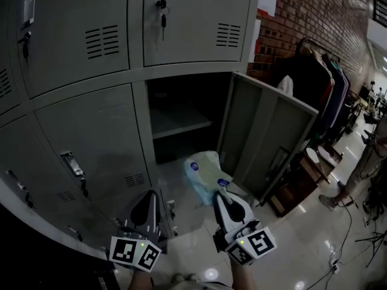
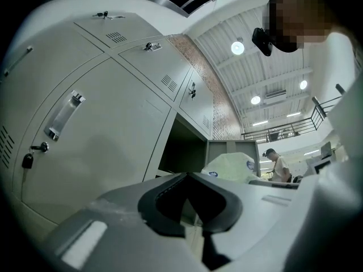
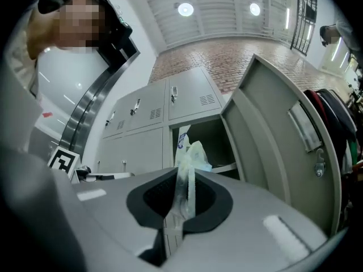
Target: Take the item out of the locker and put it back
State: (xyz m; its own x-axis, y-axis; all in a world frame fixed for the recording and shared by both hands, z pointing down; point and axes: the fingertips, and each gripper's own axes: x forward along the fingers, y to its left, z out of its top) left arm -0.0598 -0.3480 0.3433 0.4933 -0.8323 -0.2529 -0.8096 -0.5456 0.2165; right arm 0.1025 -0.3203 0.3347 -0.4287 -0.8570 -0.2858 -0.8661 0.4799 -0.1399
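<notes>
The plastic bag (image 1: 204, 169), pale with blue labels, hangs outside the open locker (image 1: 181, 95), just in front of its lower opening and beside the swung-out door (image 1: 266, 135). It is probably about to go back in, though I cannot be sure. That calls for lifting it level with the shelf (image 1: 181, 122) and pushing it inside. The right gripper (image 1: 219, 198) is pinched tight on a fold of the bag. The left gripper (image 1: 151, 195) has its jaws together, holding nothing.
</notes>
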